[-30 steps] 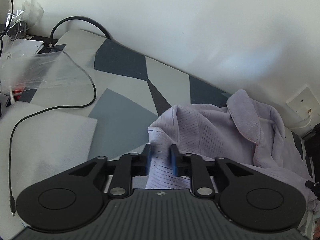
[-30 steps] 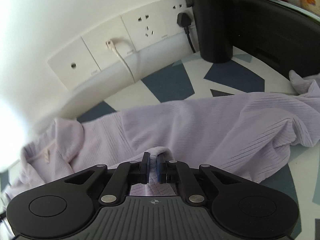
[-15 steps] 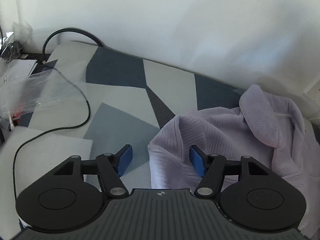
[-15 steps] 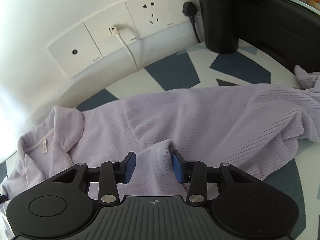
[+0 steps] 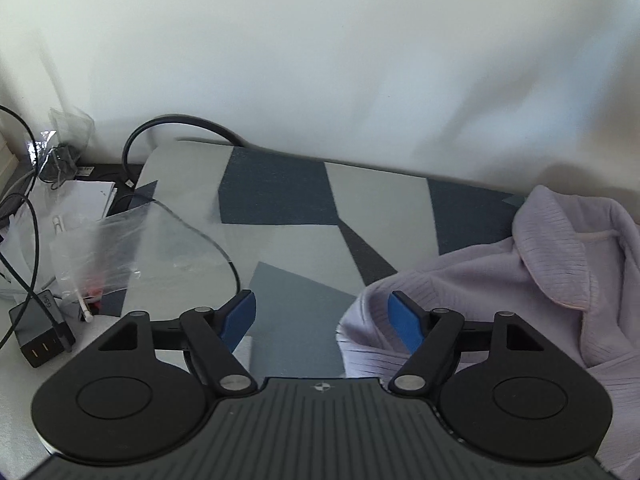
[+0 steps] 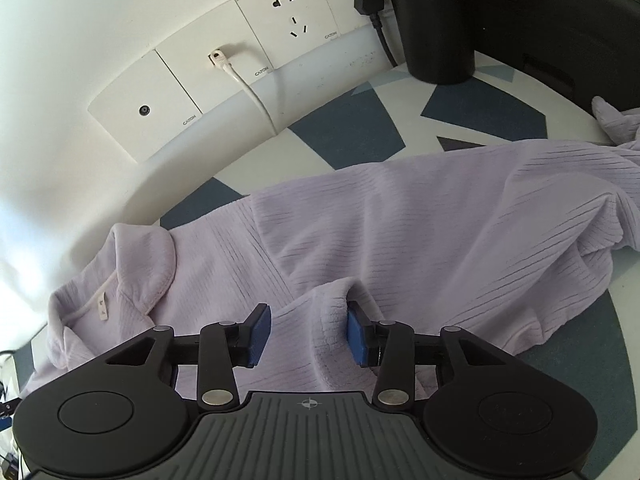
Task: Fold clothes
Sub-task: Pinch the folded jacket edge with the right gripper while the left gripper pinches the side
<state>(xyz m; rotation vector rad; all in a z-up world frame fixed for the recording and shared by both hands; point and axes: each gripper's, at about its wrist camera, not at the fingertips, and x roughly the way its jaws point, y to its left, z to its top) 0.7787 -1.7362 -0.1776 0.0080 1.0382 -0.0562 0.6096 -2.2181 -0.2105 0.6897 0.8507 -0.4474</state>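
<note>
Now both grips released. Left gripper [image 5: 322, 316]: jaws opening wide, off cloth edge it pinched a second ago. Lilac garment [image 6: 400, 232] lies rumpled on patterned table [image 5: 280, 200]. Right gripper [image 6: 308, 334]: parted, cuff fold loose between. Judgement: fold laid, regrasp next.

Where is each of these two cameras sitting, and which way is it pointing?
Left wrist view: mounted on the left gripper, looking forward and down past its opening blue pads at the patterned cover, a clear plastic bag, a charger and the lilac garment; only gripper parts show, nothing between the pads.
Right wrist view: on the right gripper, facing wall sockets; a cuff lies between its separated pads.
Shared: the same lilac garment and its collar. No hand shows.
</note>
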